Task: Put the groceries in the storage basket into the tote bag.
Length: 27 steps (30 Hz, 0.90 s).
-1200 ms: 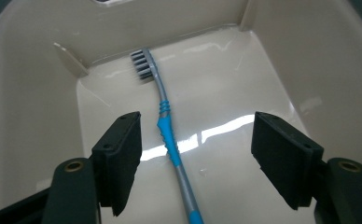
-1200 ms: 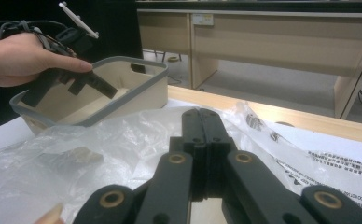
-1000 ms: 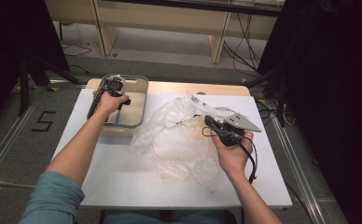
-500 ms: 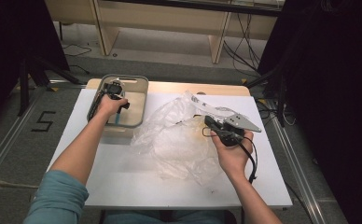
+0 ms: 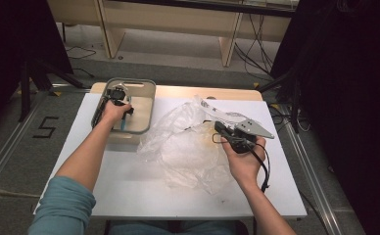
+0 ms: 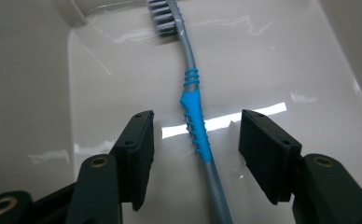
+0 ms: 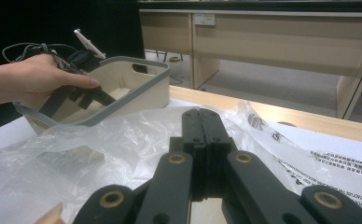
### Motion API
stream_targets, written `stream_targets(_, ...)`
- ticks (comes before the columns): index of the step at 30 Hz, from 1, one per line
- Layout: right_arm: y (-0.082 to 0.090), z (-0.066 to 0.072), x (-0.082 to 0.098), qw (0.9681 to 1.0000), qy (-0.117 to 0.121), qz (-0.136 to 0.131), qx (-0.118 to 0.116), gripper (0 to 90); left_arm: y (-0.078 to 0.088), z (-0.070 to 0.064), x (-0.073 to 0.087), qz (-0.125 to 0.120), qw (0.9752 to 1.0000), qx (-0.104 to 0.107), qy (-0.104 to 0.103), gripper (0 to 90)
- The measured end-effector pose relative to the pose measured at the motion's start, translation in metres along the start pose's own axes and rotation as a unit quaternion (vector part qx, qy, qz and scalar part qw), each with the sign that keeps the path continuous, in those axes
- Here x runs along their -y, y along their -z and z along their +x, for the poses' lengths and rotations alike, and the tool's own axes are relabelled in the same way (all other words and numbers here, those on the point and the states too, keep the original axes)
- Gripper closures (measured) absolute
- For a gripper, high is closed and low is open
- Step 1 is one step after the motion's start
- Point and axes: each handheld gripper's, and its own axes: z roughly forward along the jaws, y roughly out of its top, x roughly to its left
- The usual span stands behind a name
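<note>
A toothbrush [image 6: 195, 121] with a grey handle and a blue grip lies flat on the floor of a beige bin [image 5: 144, 85]. My left gripper [image 6: 197, 128] reaches down into the bin and straddles the blue grip. Its jaws have just been closing, but a gap still shows on each side of the handle. In the high view the left gripper [image 5: 124, 113] sits under the person's left hand. My right gripper [image 7: 202, 114] is shut, its jaws pressed together just above a crumpled clear plastic bag [image 7: 100, 140]. The high view shows the right gripper [image 5: 218, 126] at the right edge of the bag [image 5: 188, 147].
The bin stands at the far left of a white table [image 5: 129, 196]. A wooden strip [image 5: 212, 93] runs along the table's far edge. The bag's printed flap [image 5: 222, 111] lies beyond the right hand. A cable [image 5: 265, 169] trails from the right gripper.
The left hand has sunk slightly deeper into the bin. The right hand and the bag have stayed put.
</note>
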Motion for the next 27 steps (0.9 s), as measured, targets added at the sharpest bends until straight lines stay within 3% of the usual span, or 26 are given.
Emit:
stream_targets(12,-0.0003,0.0008,0.0002,1.0000,0.001,0.001,-0.001,90.0,-0.0023,0.0015,-0.0011,-0.006,0.9999,0.004,0.008,49.1)
stream_targets(27,-0.0005,0.0019,0.0007,1.0000,0.004,0.002,-0.003,90.0,0.0005,-0.0001,-0.0012,0.003,0.9998,0.002,0.021,74.2)
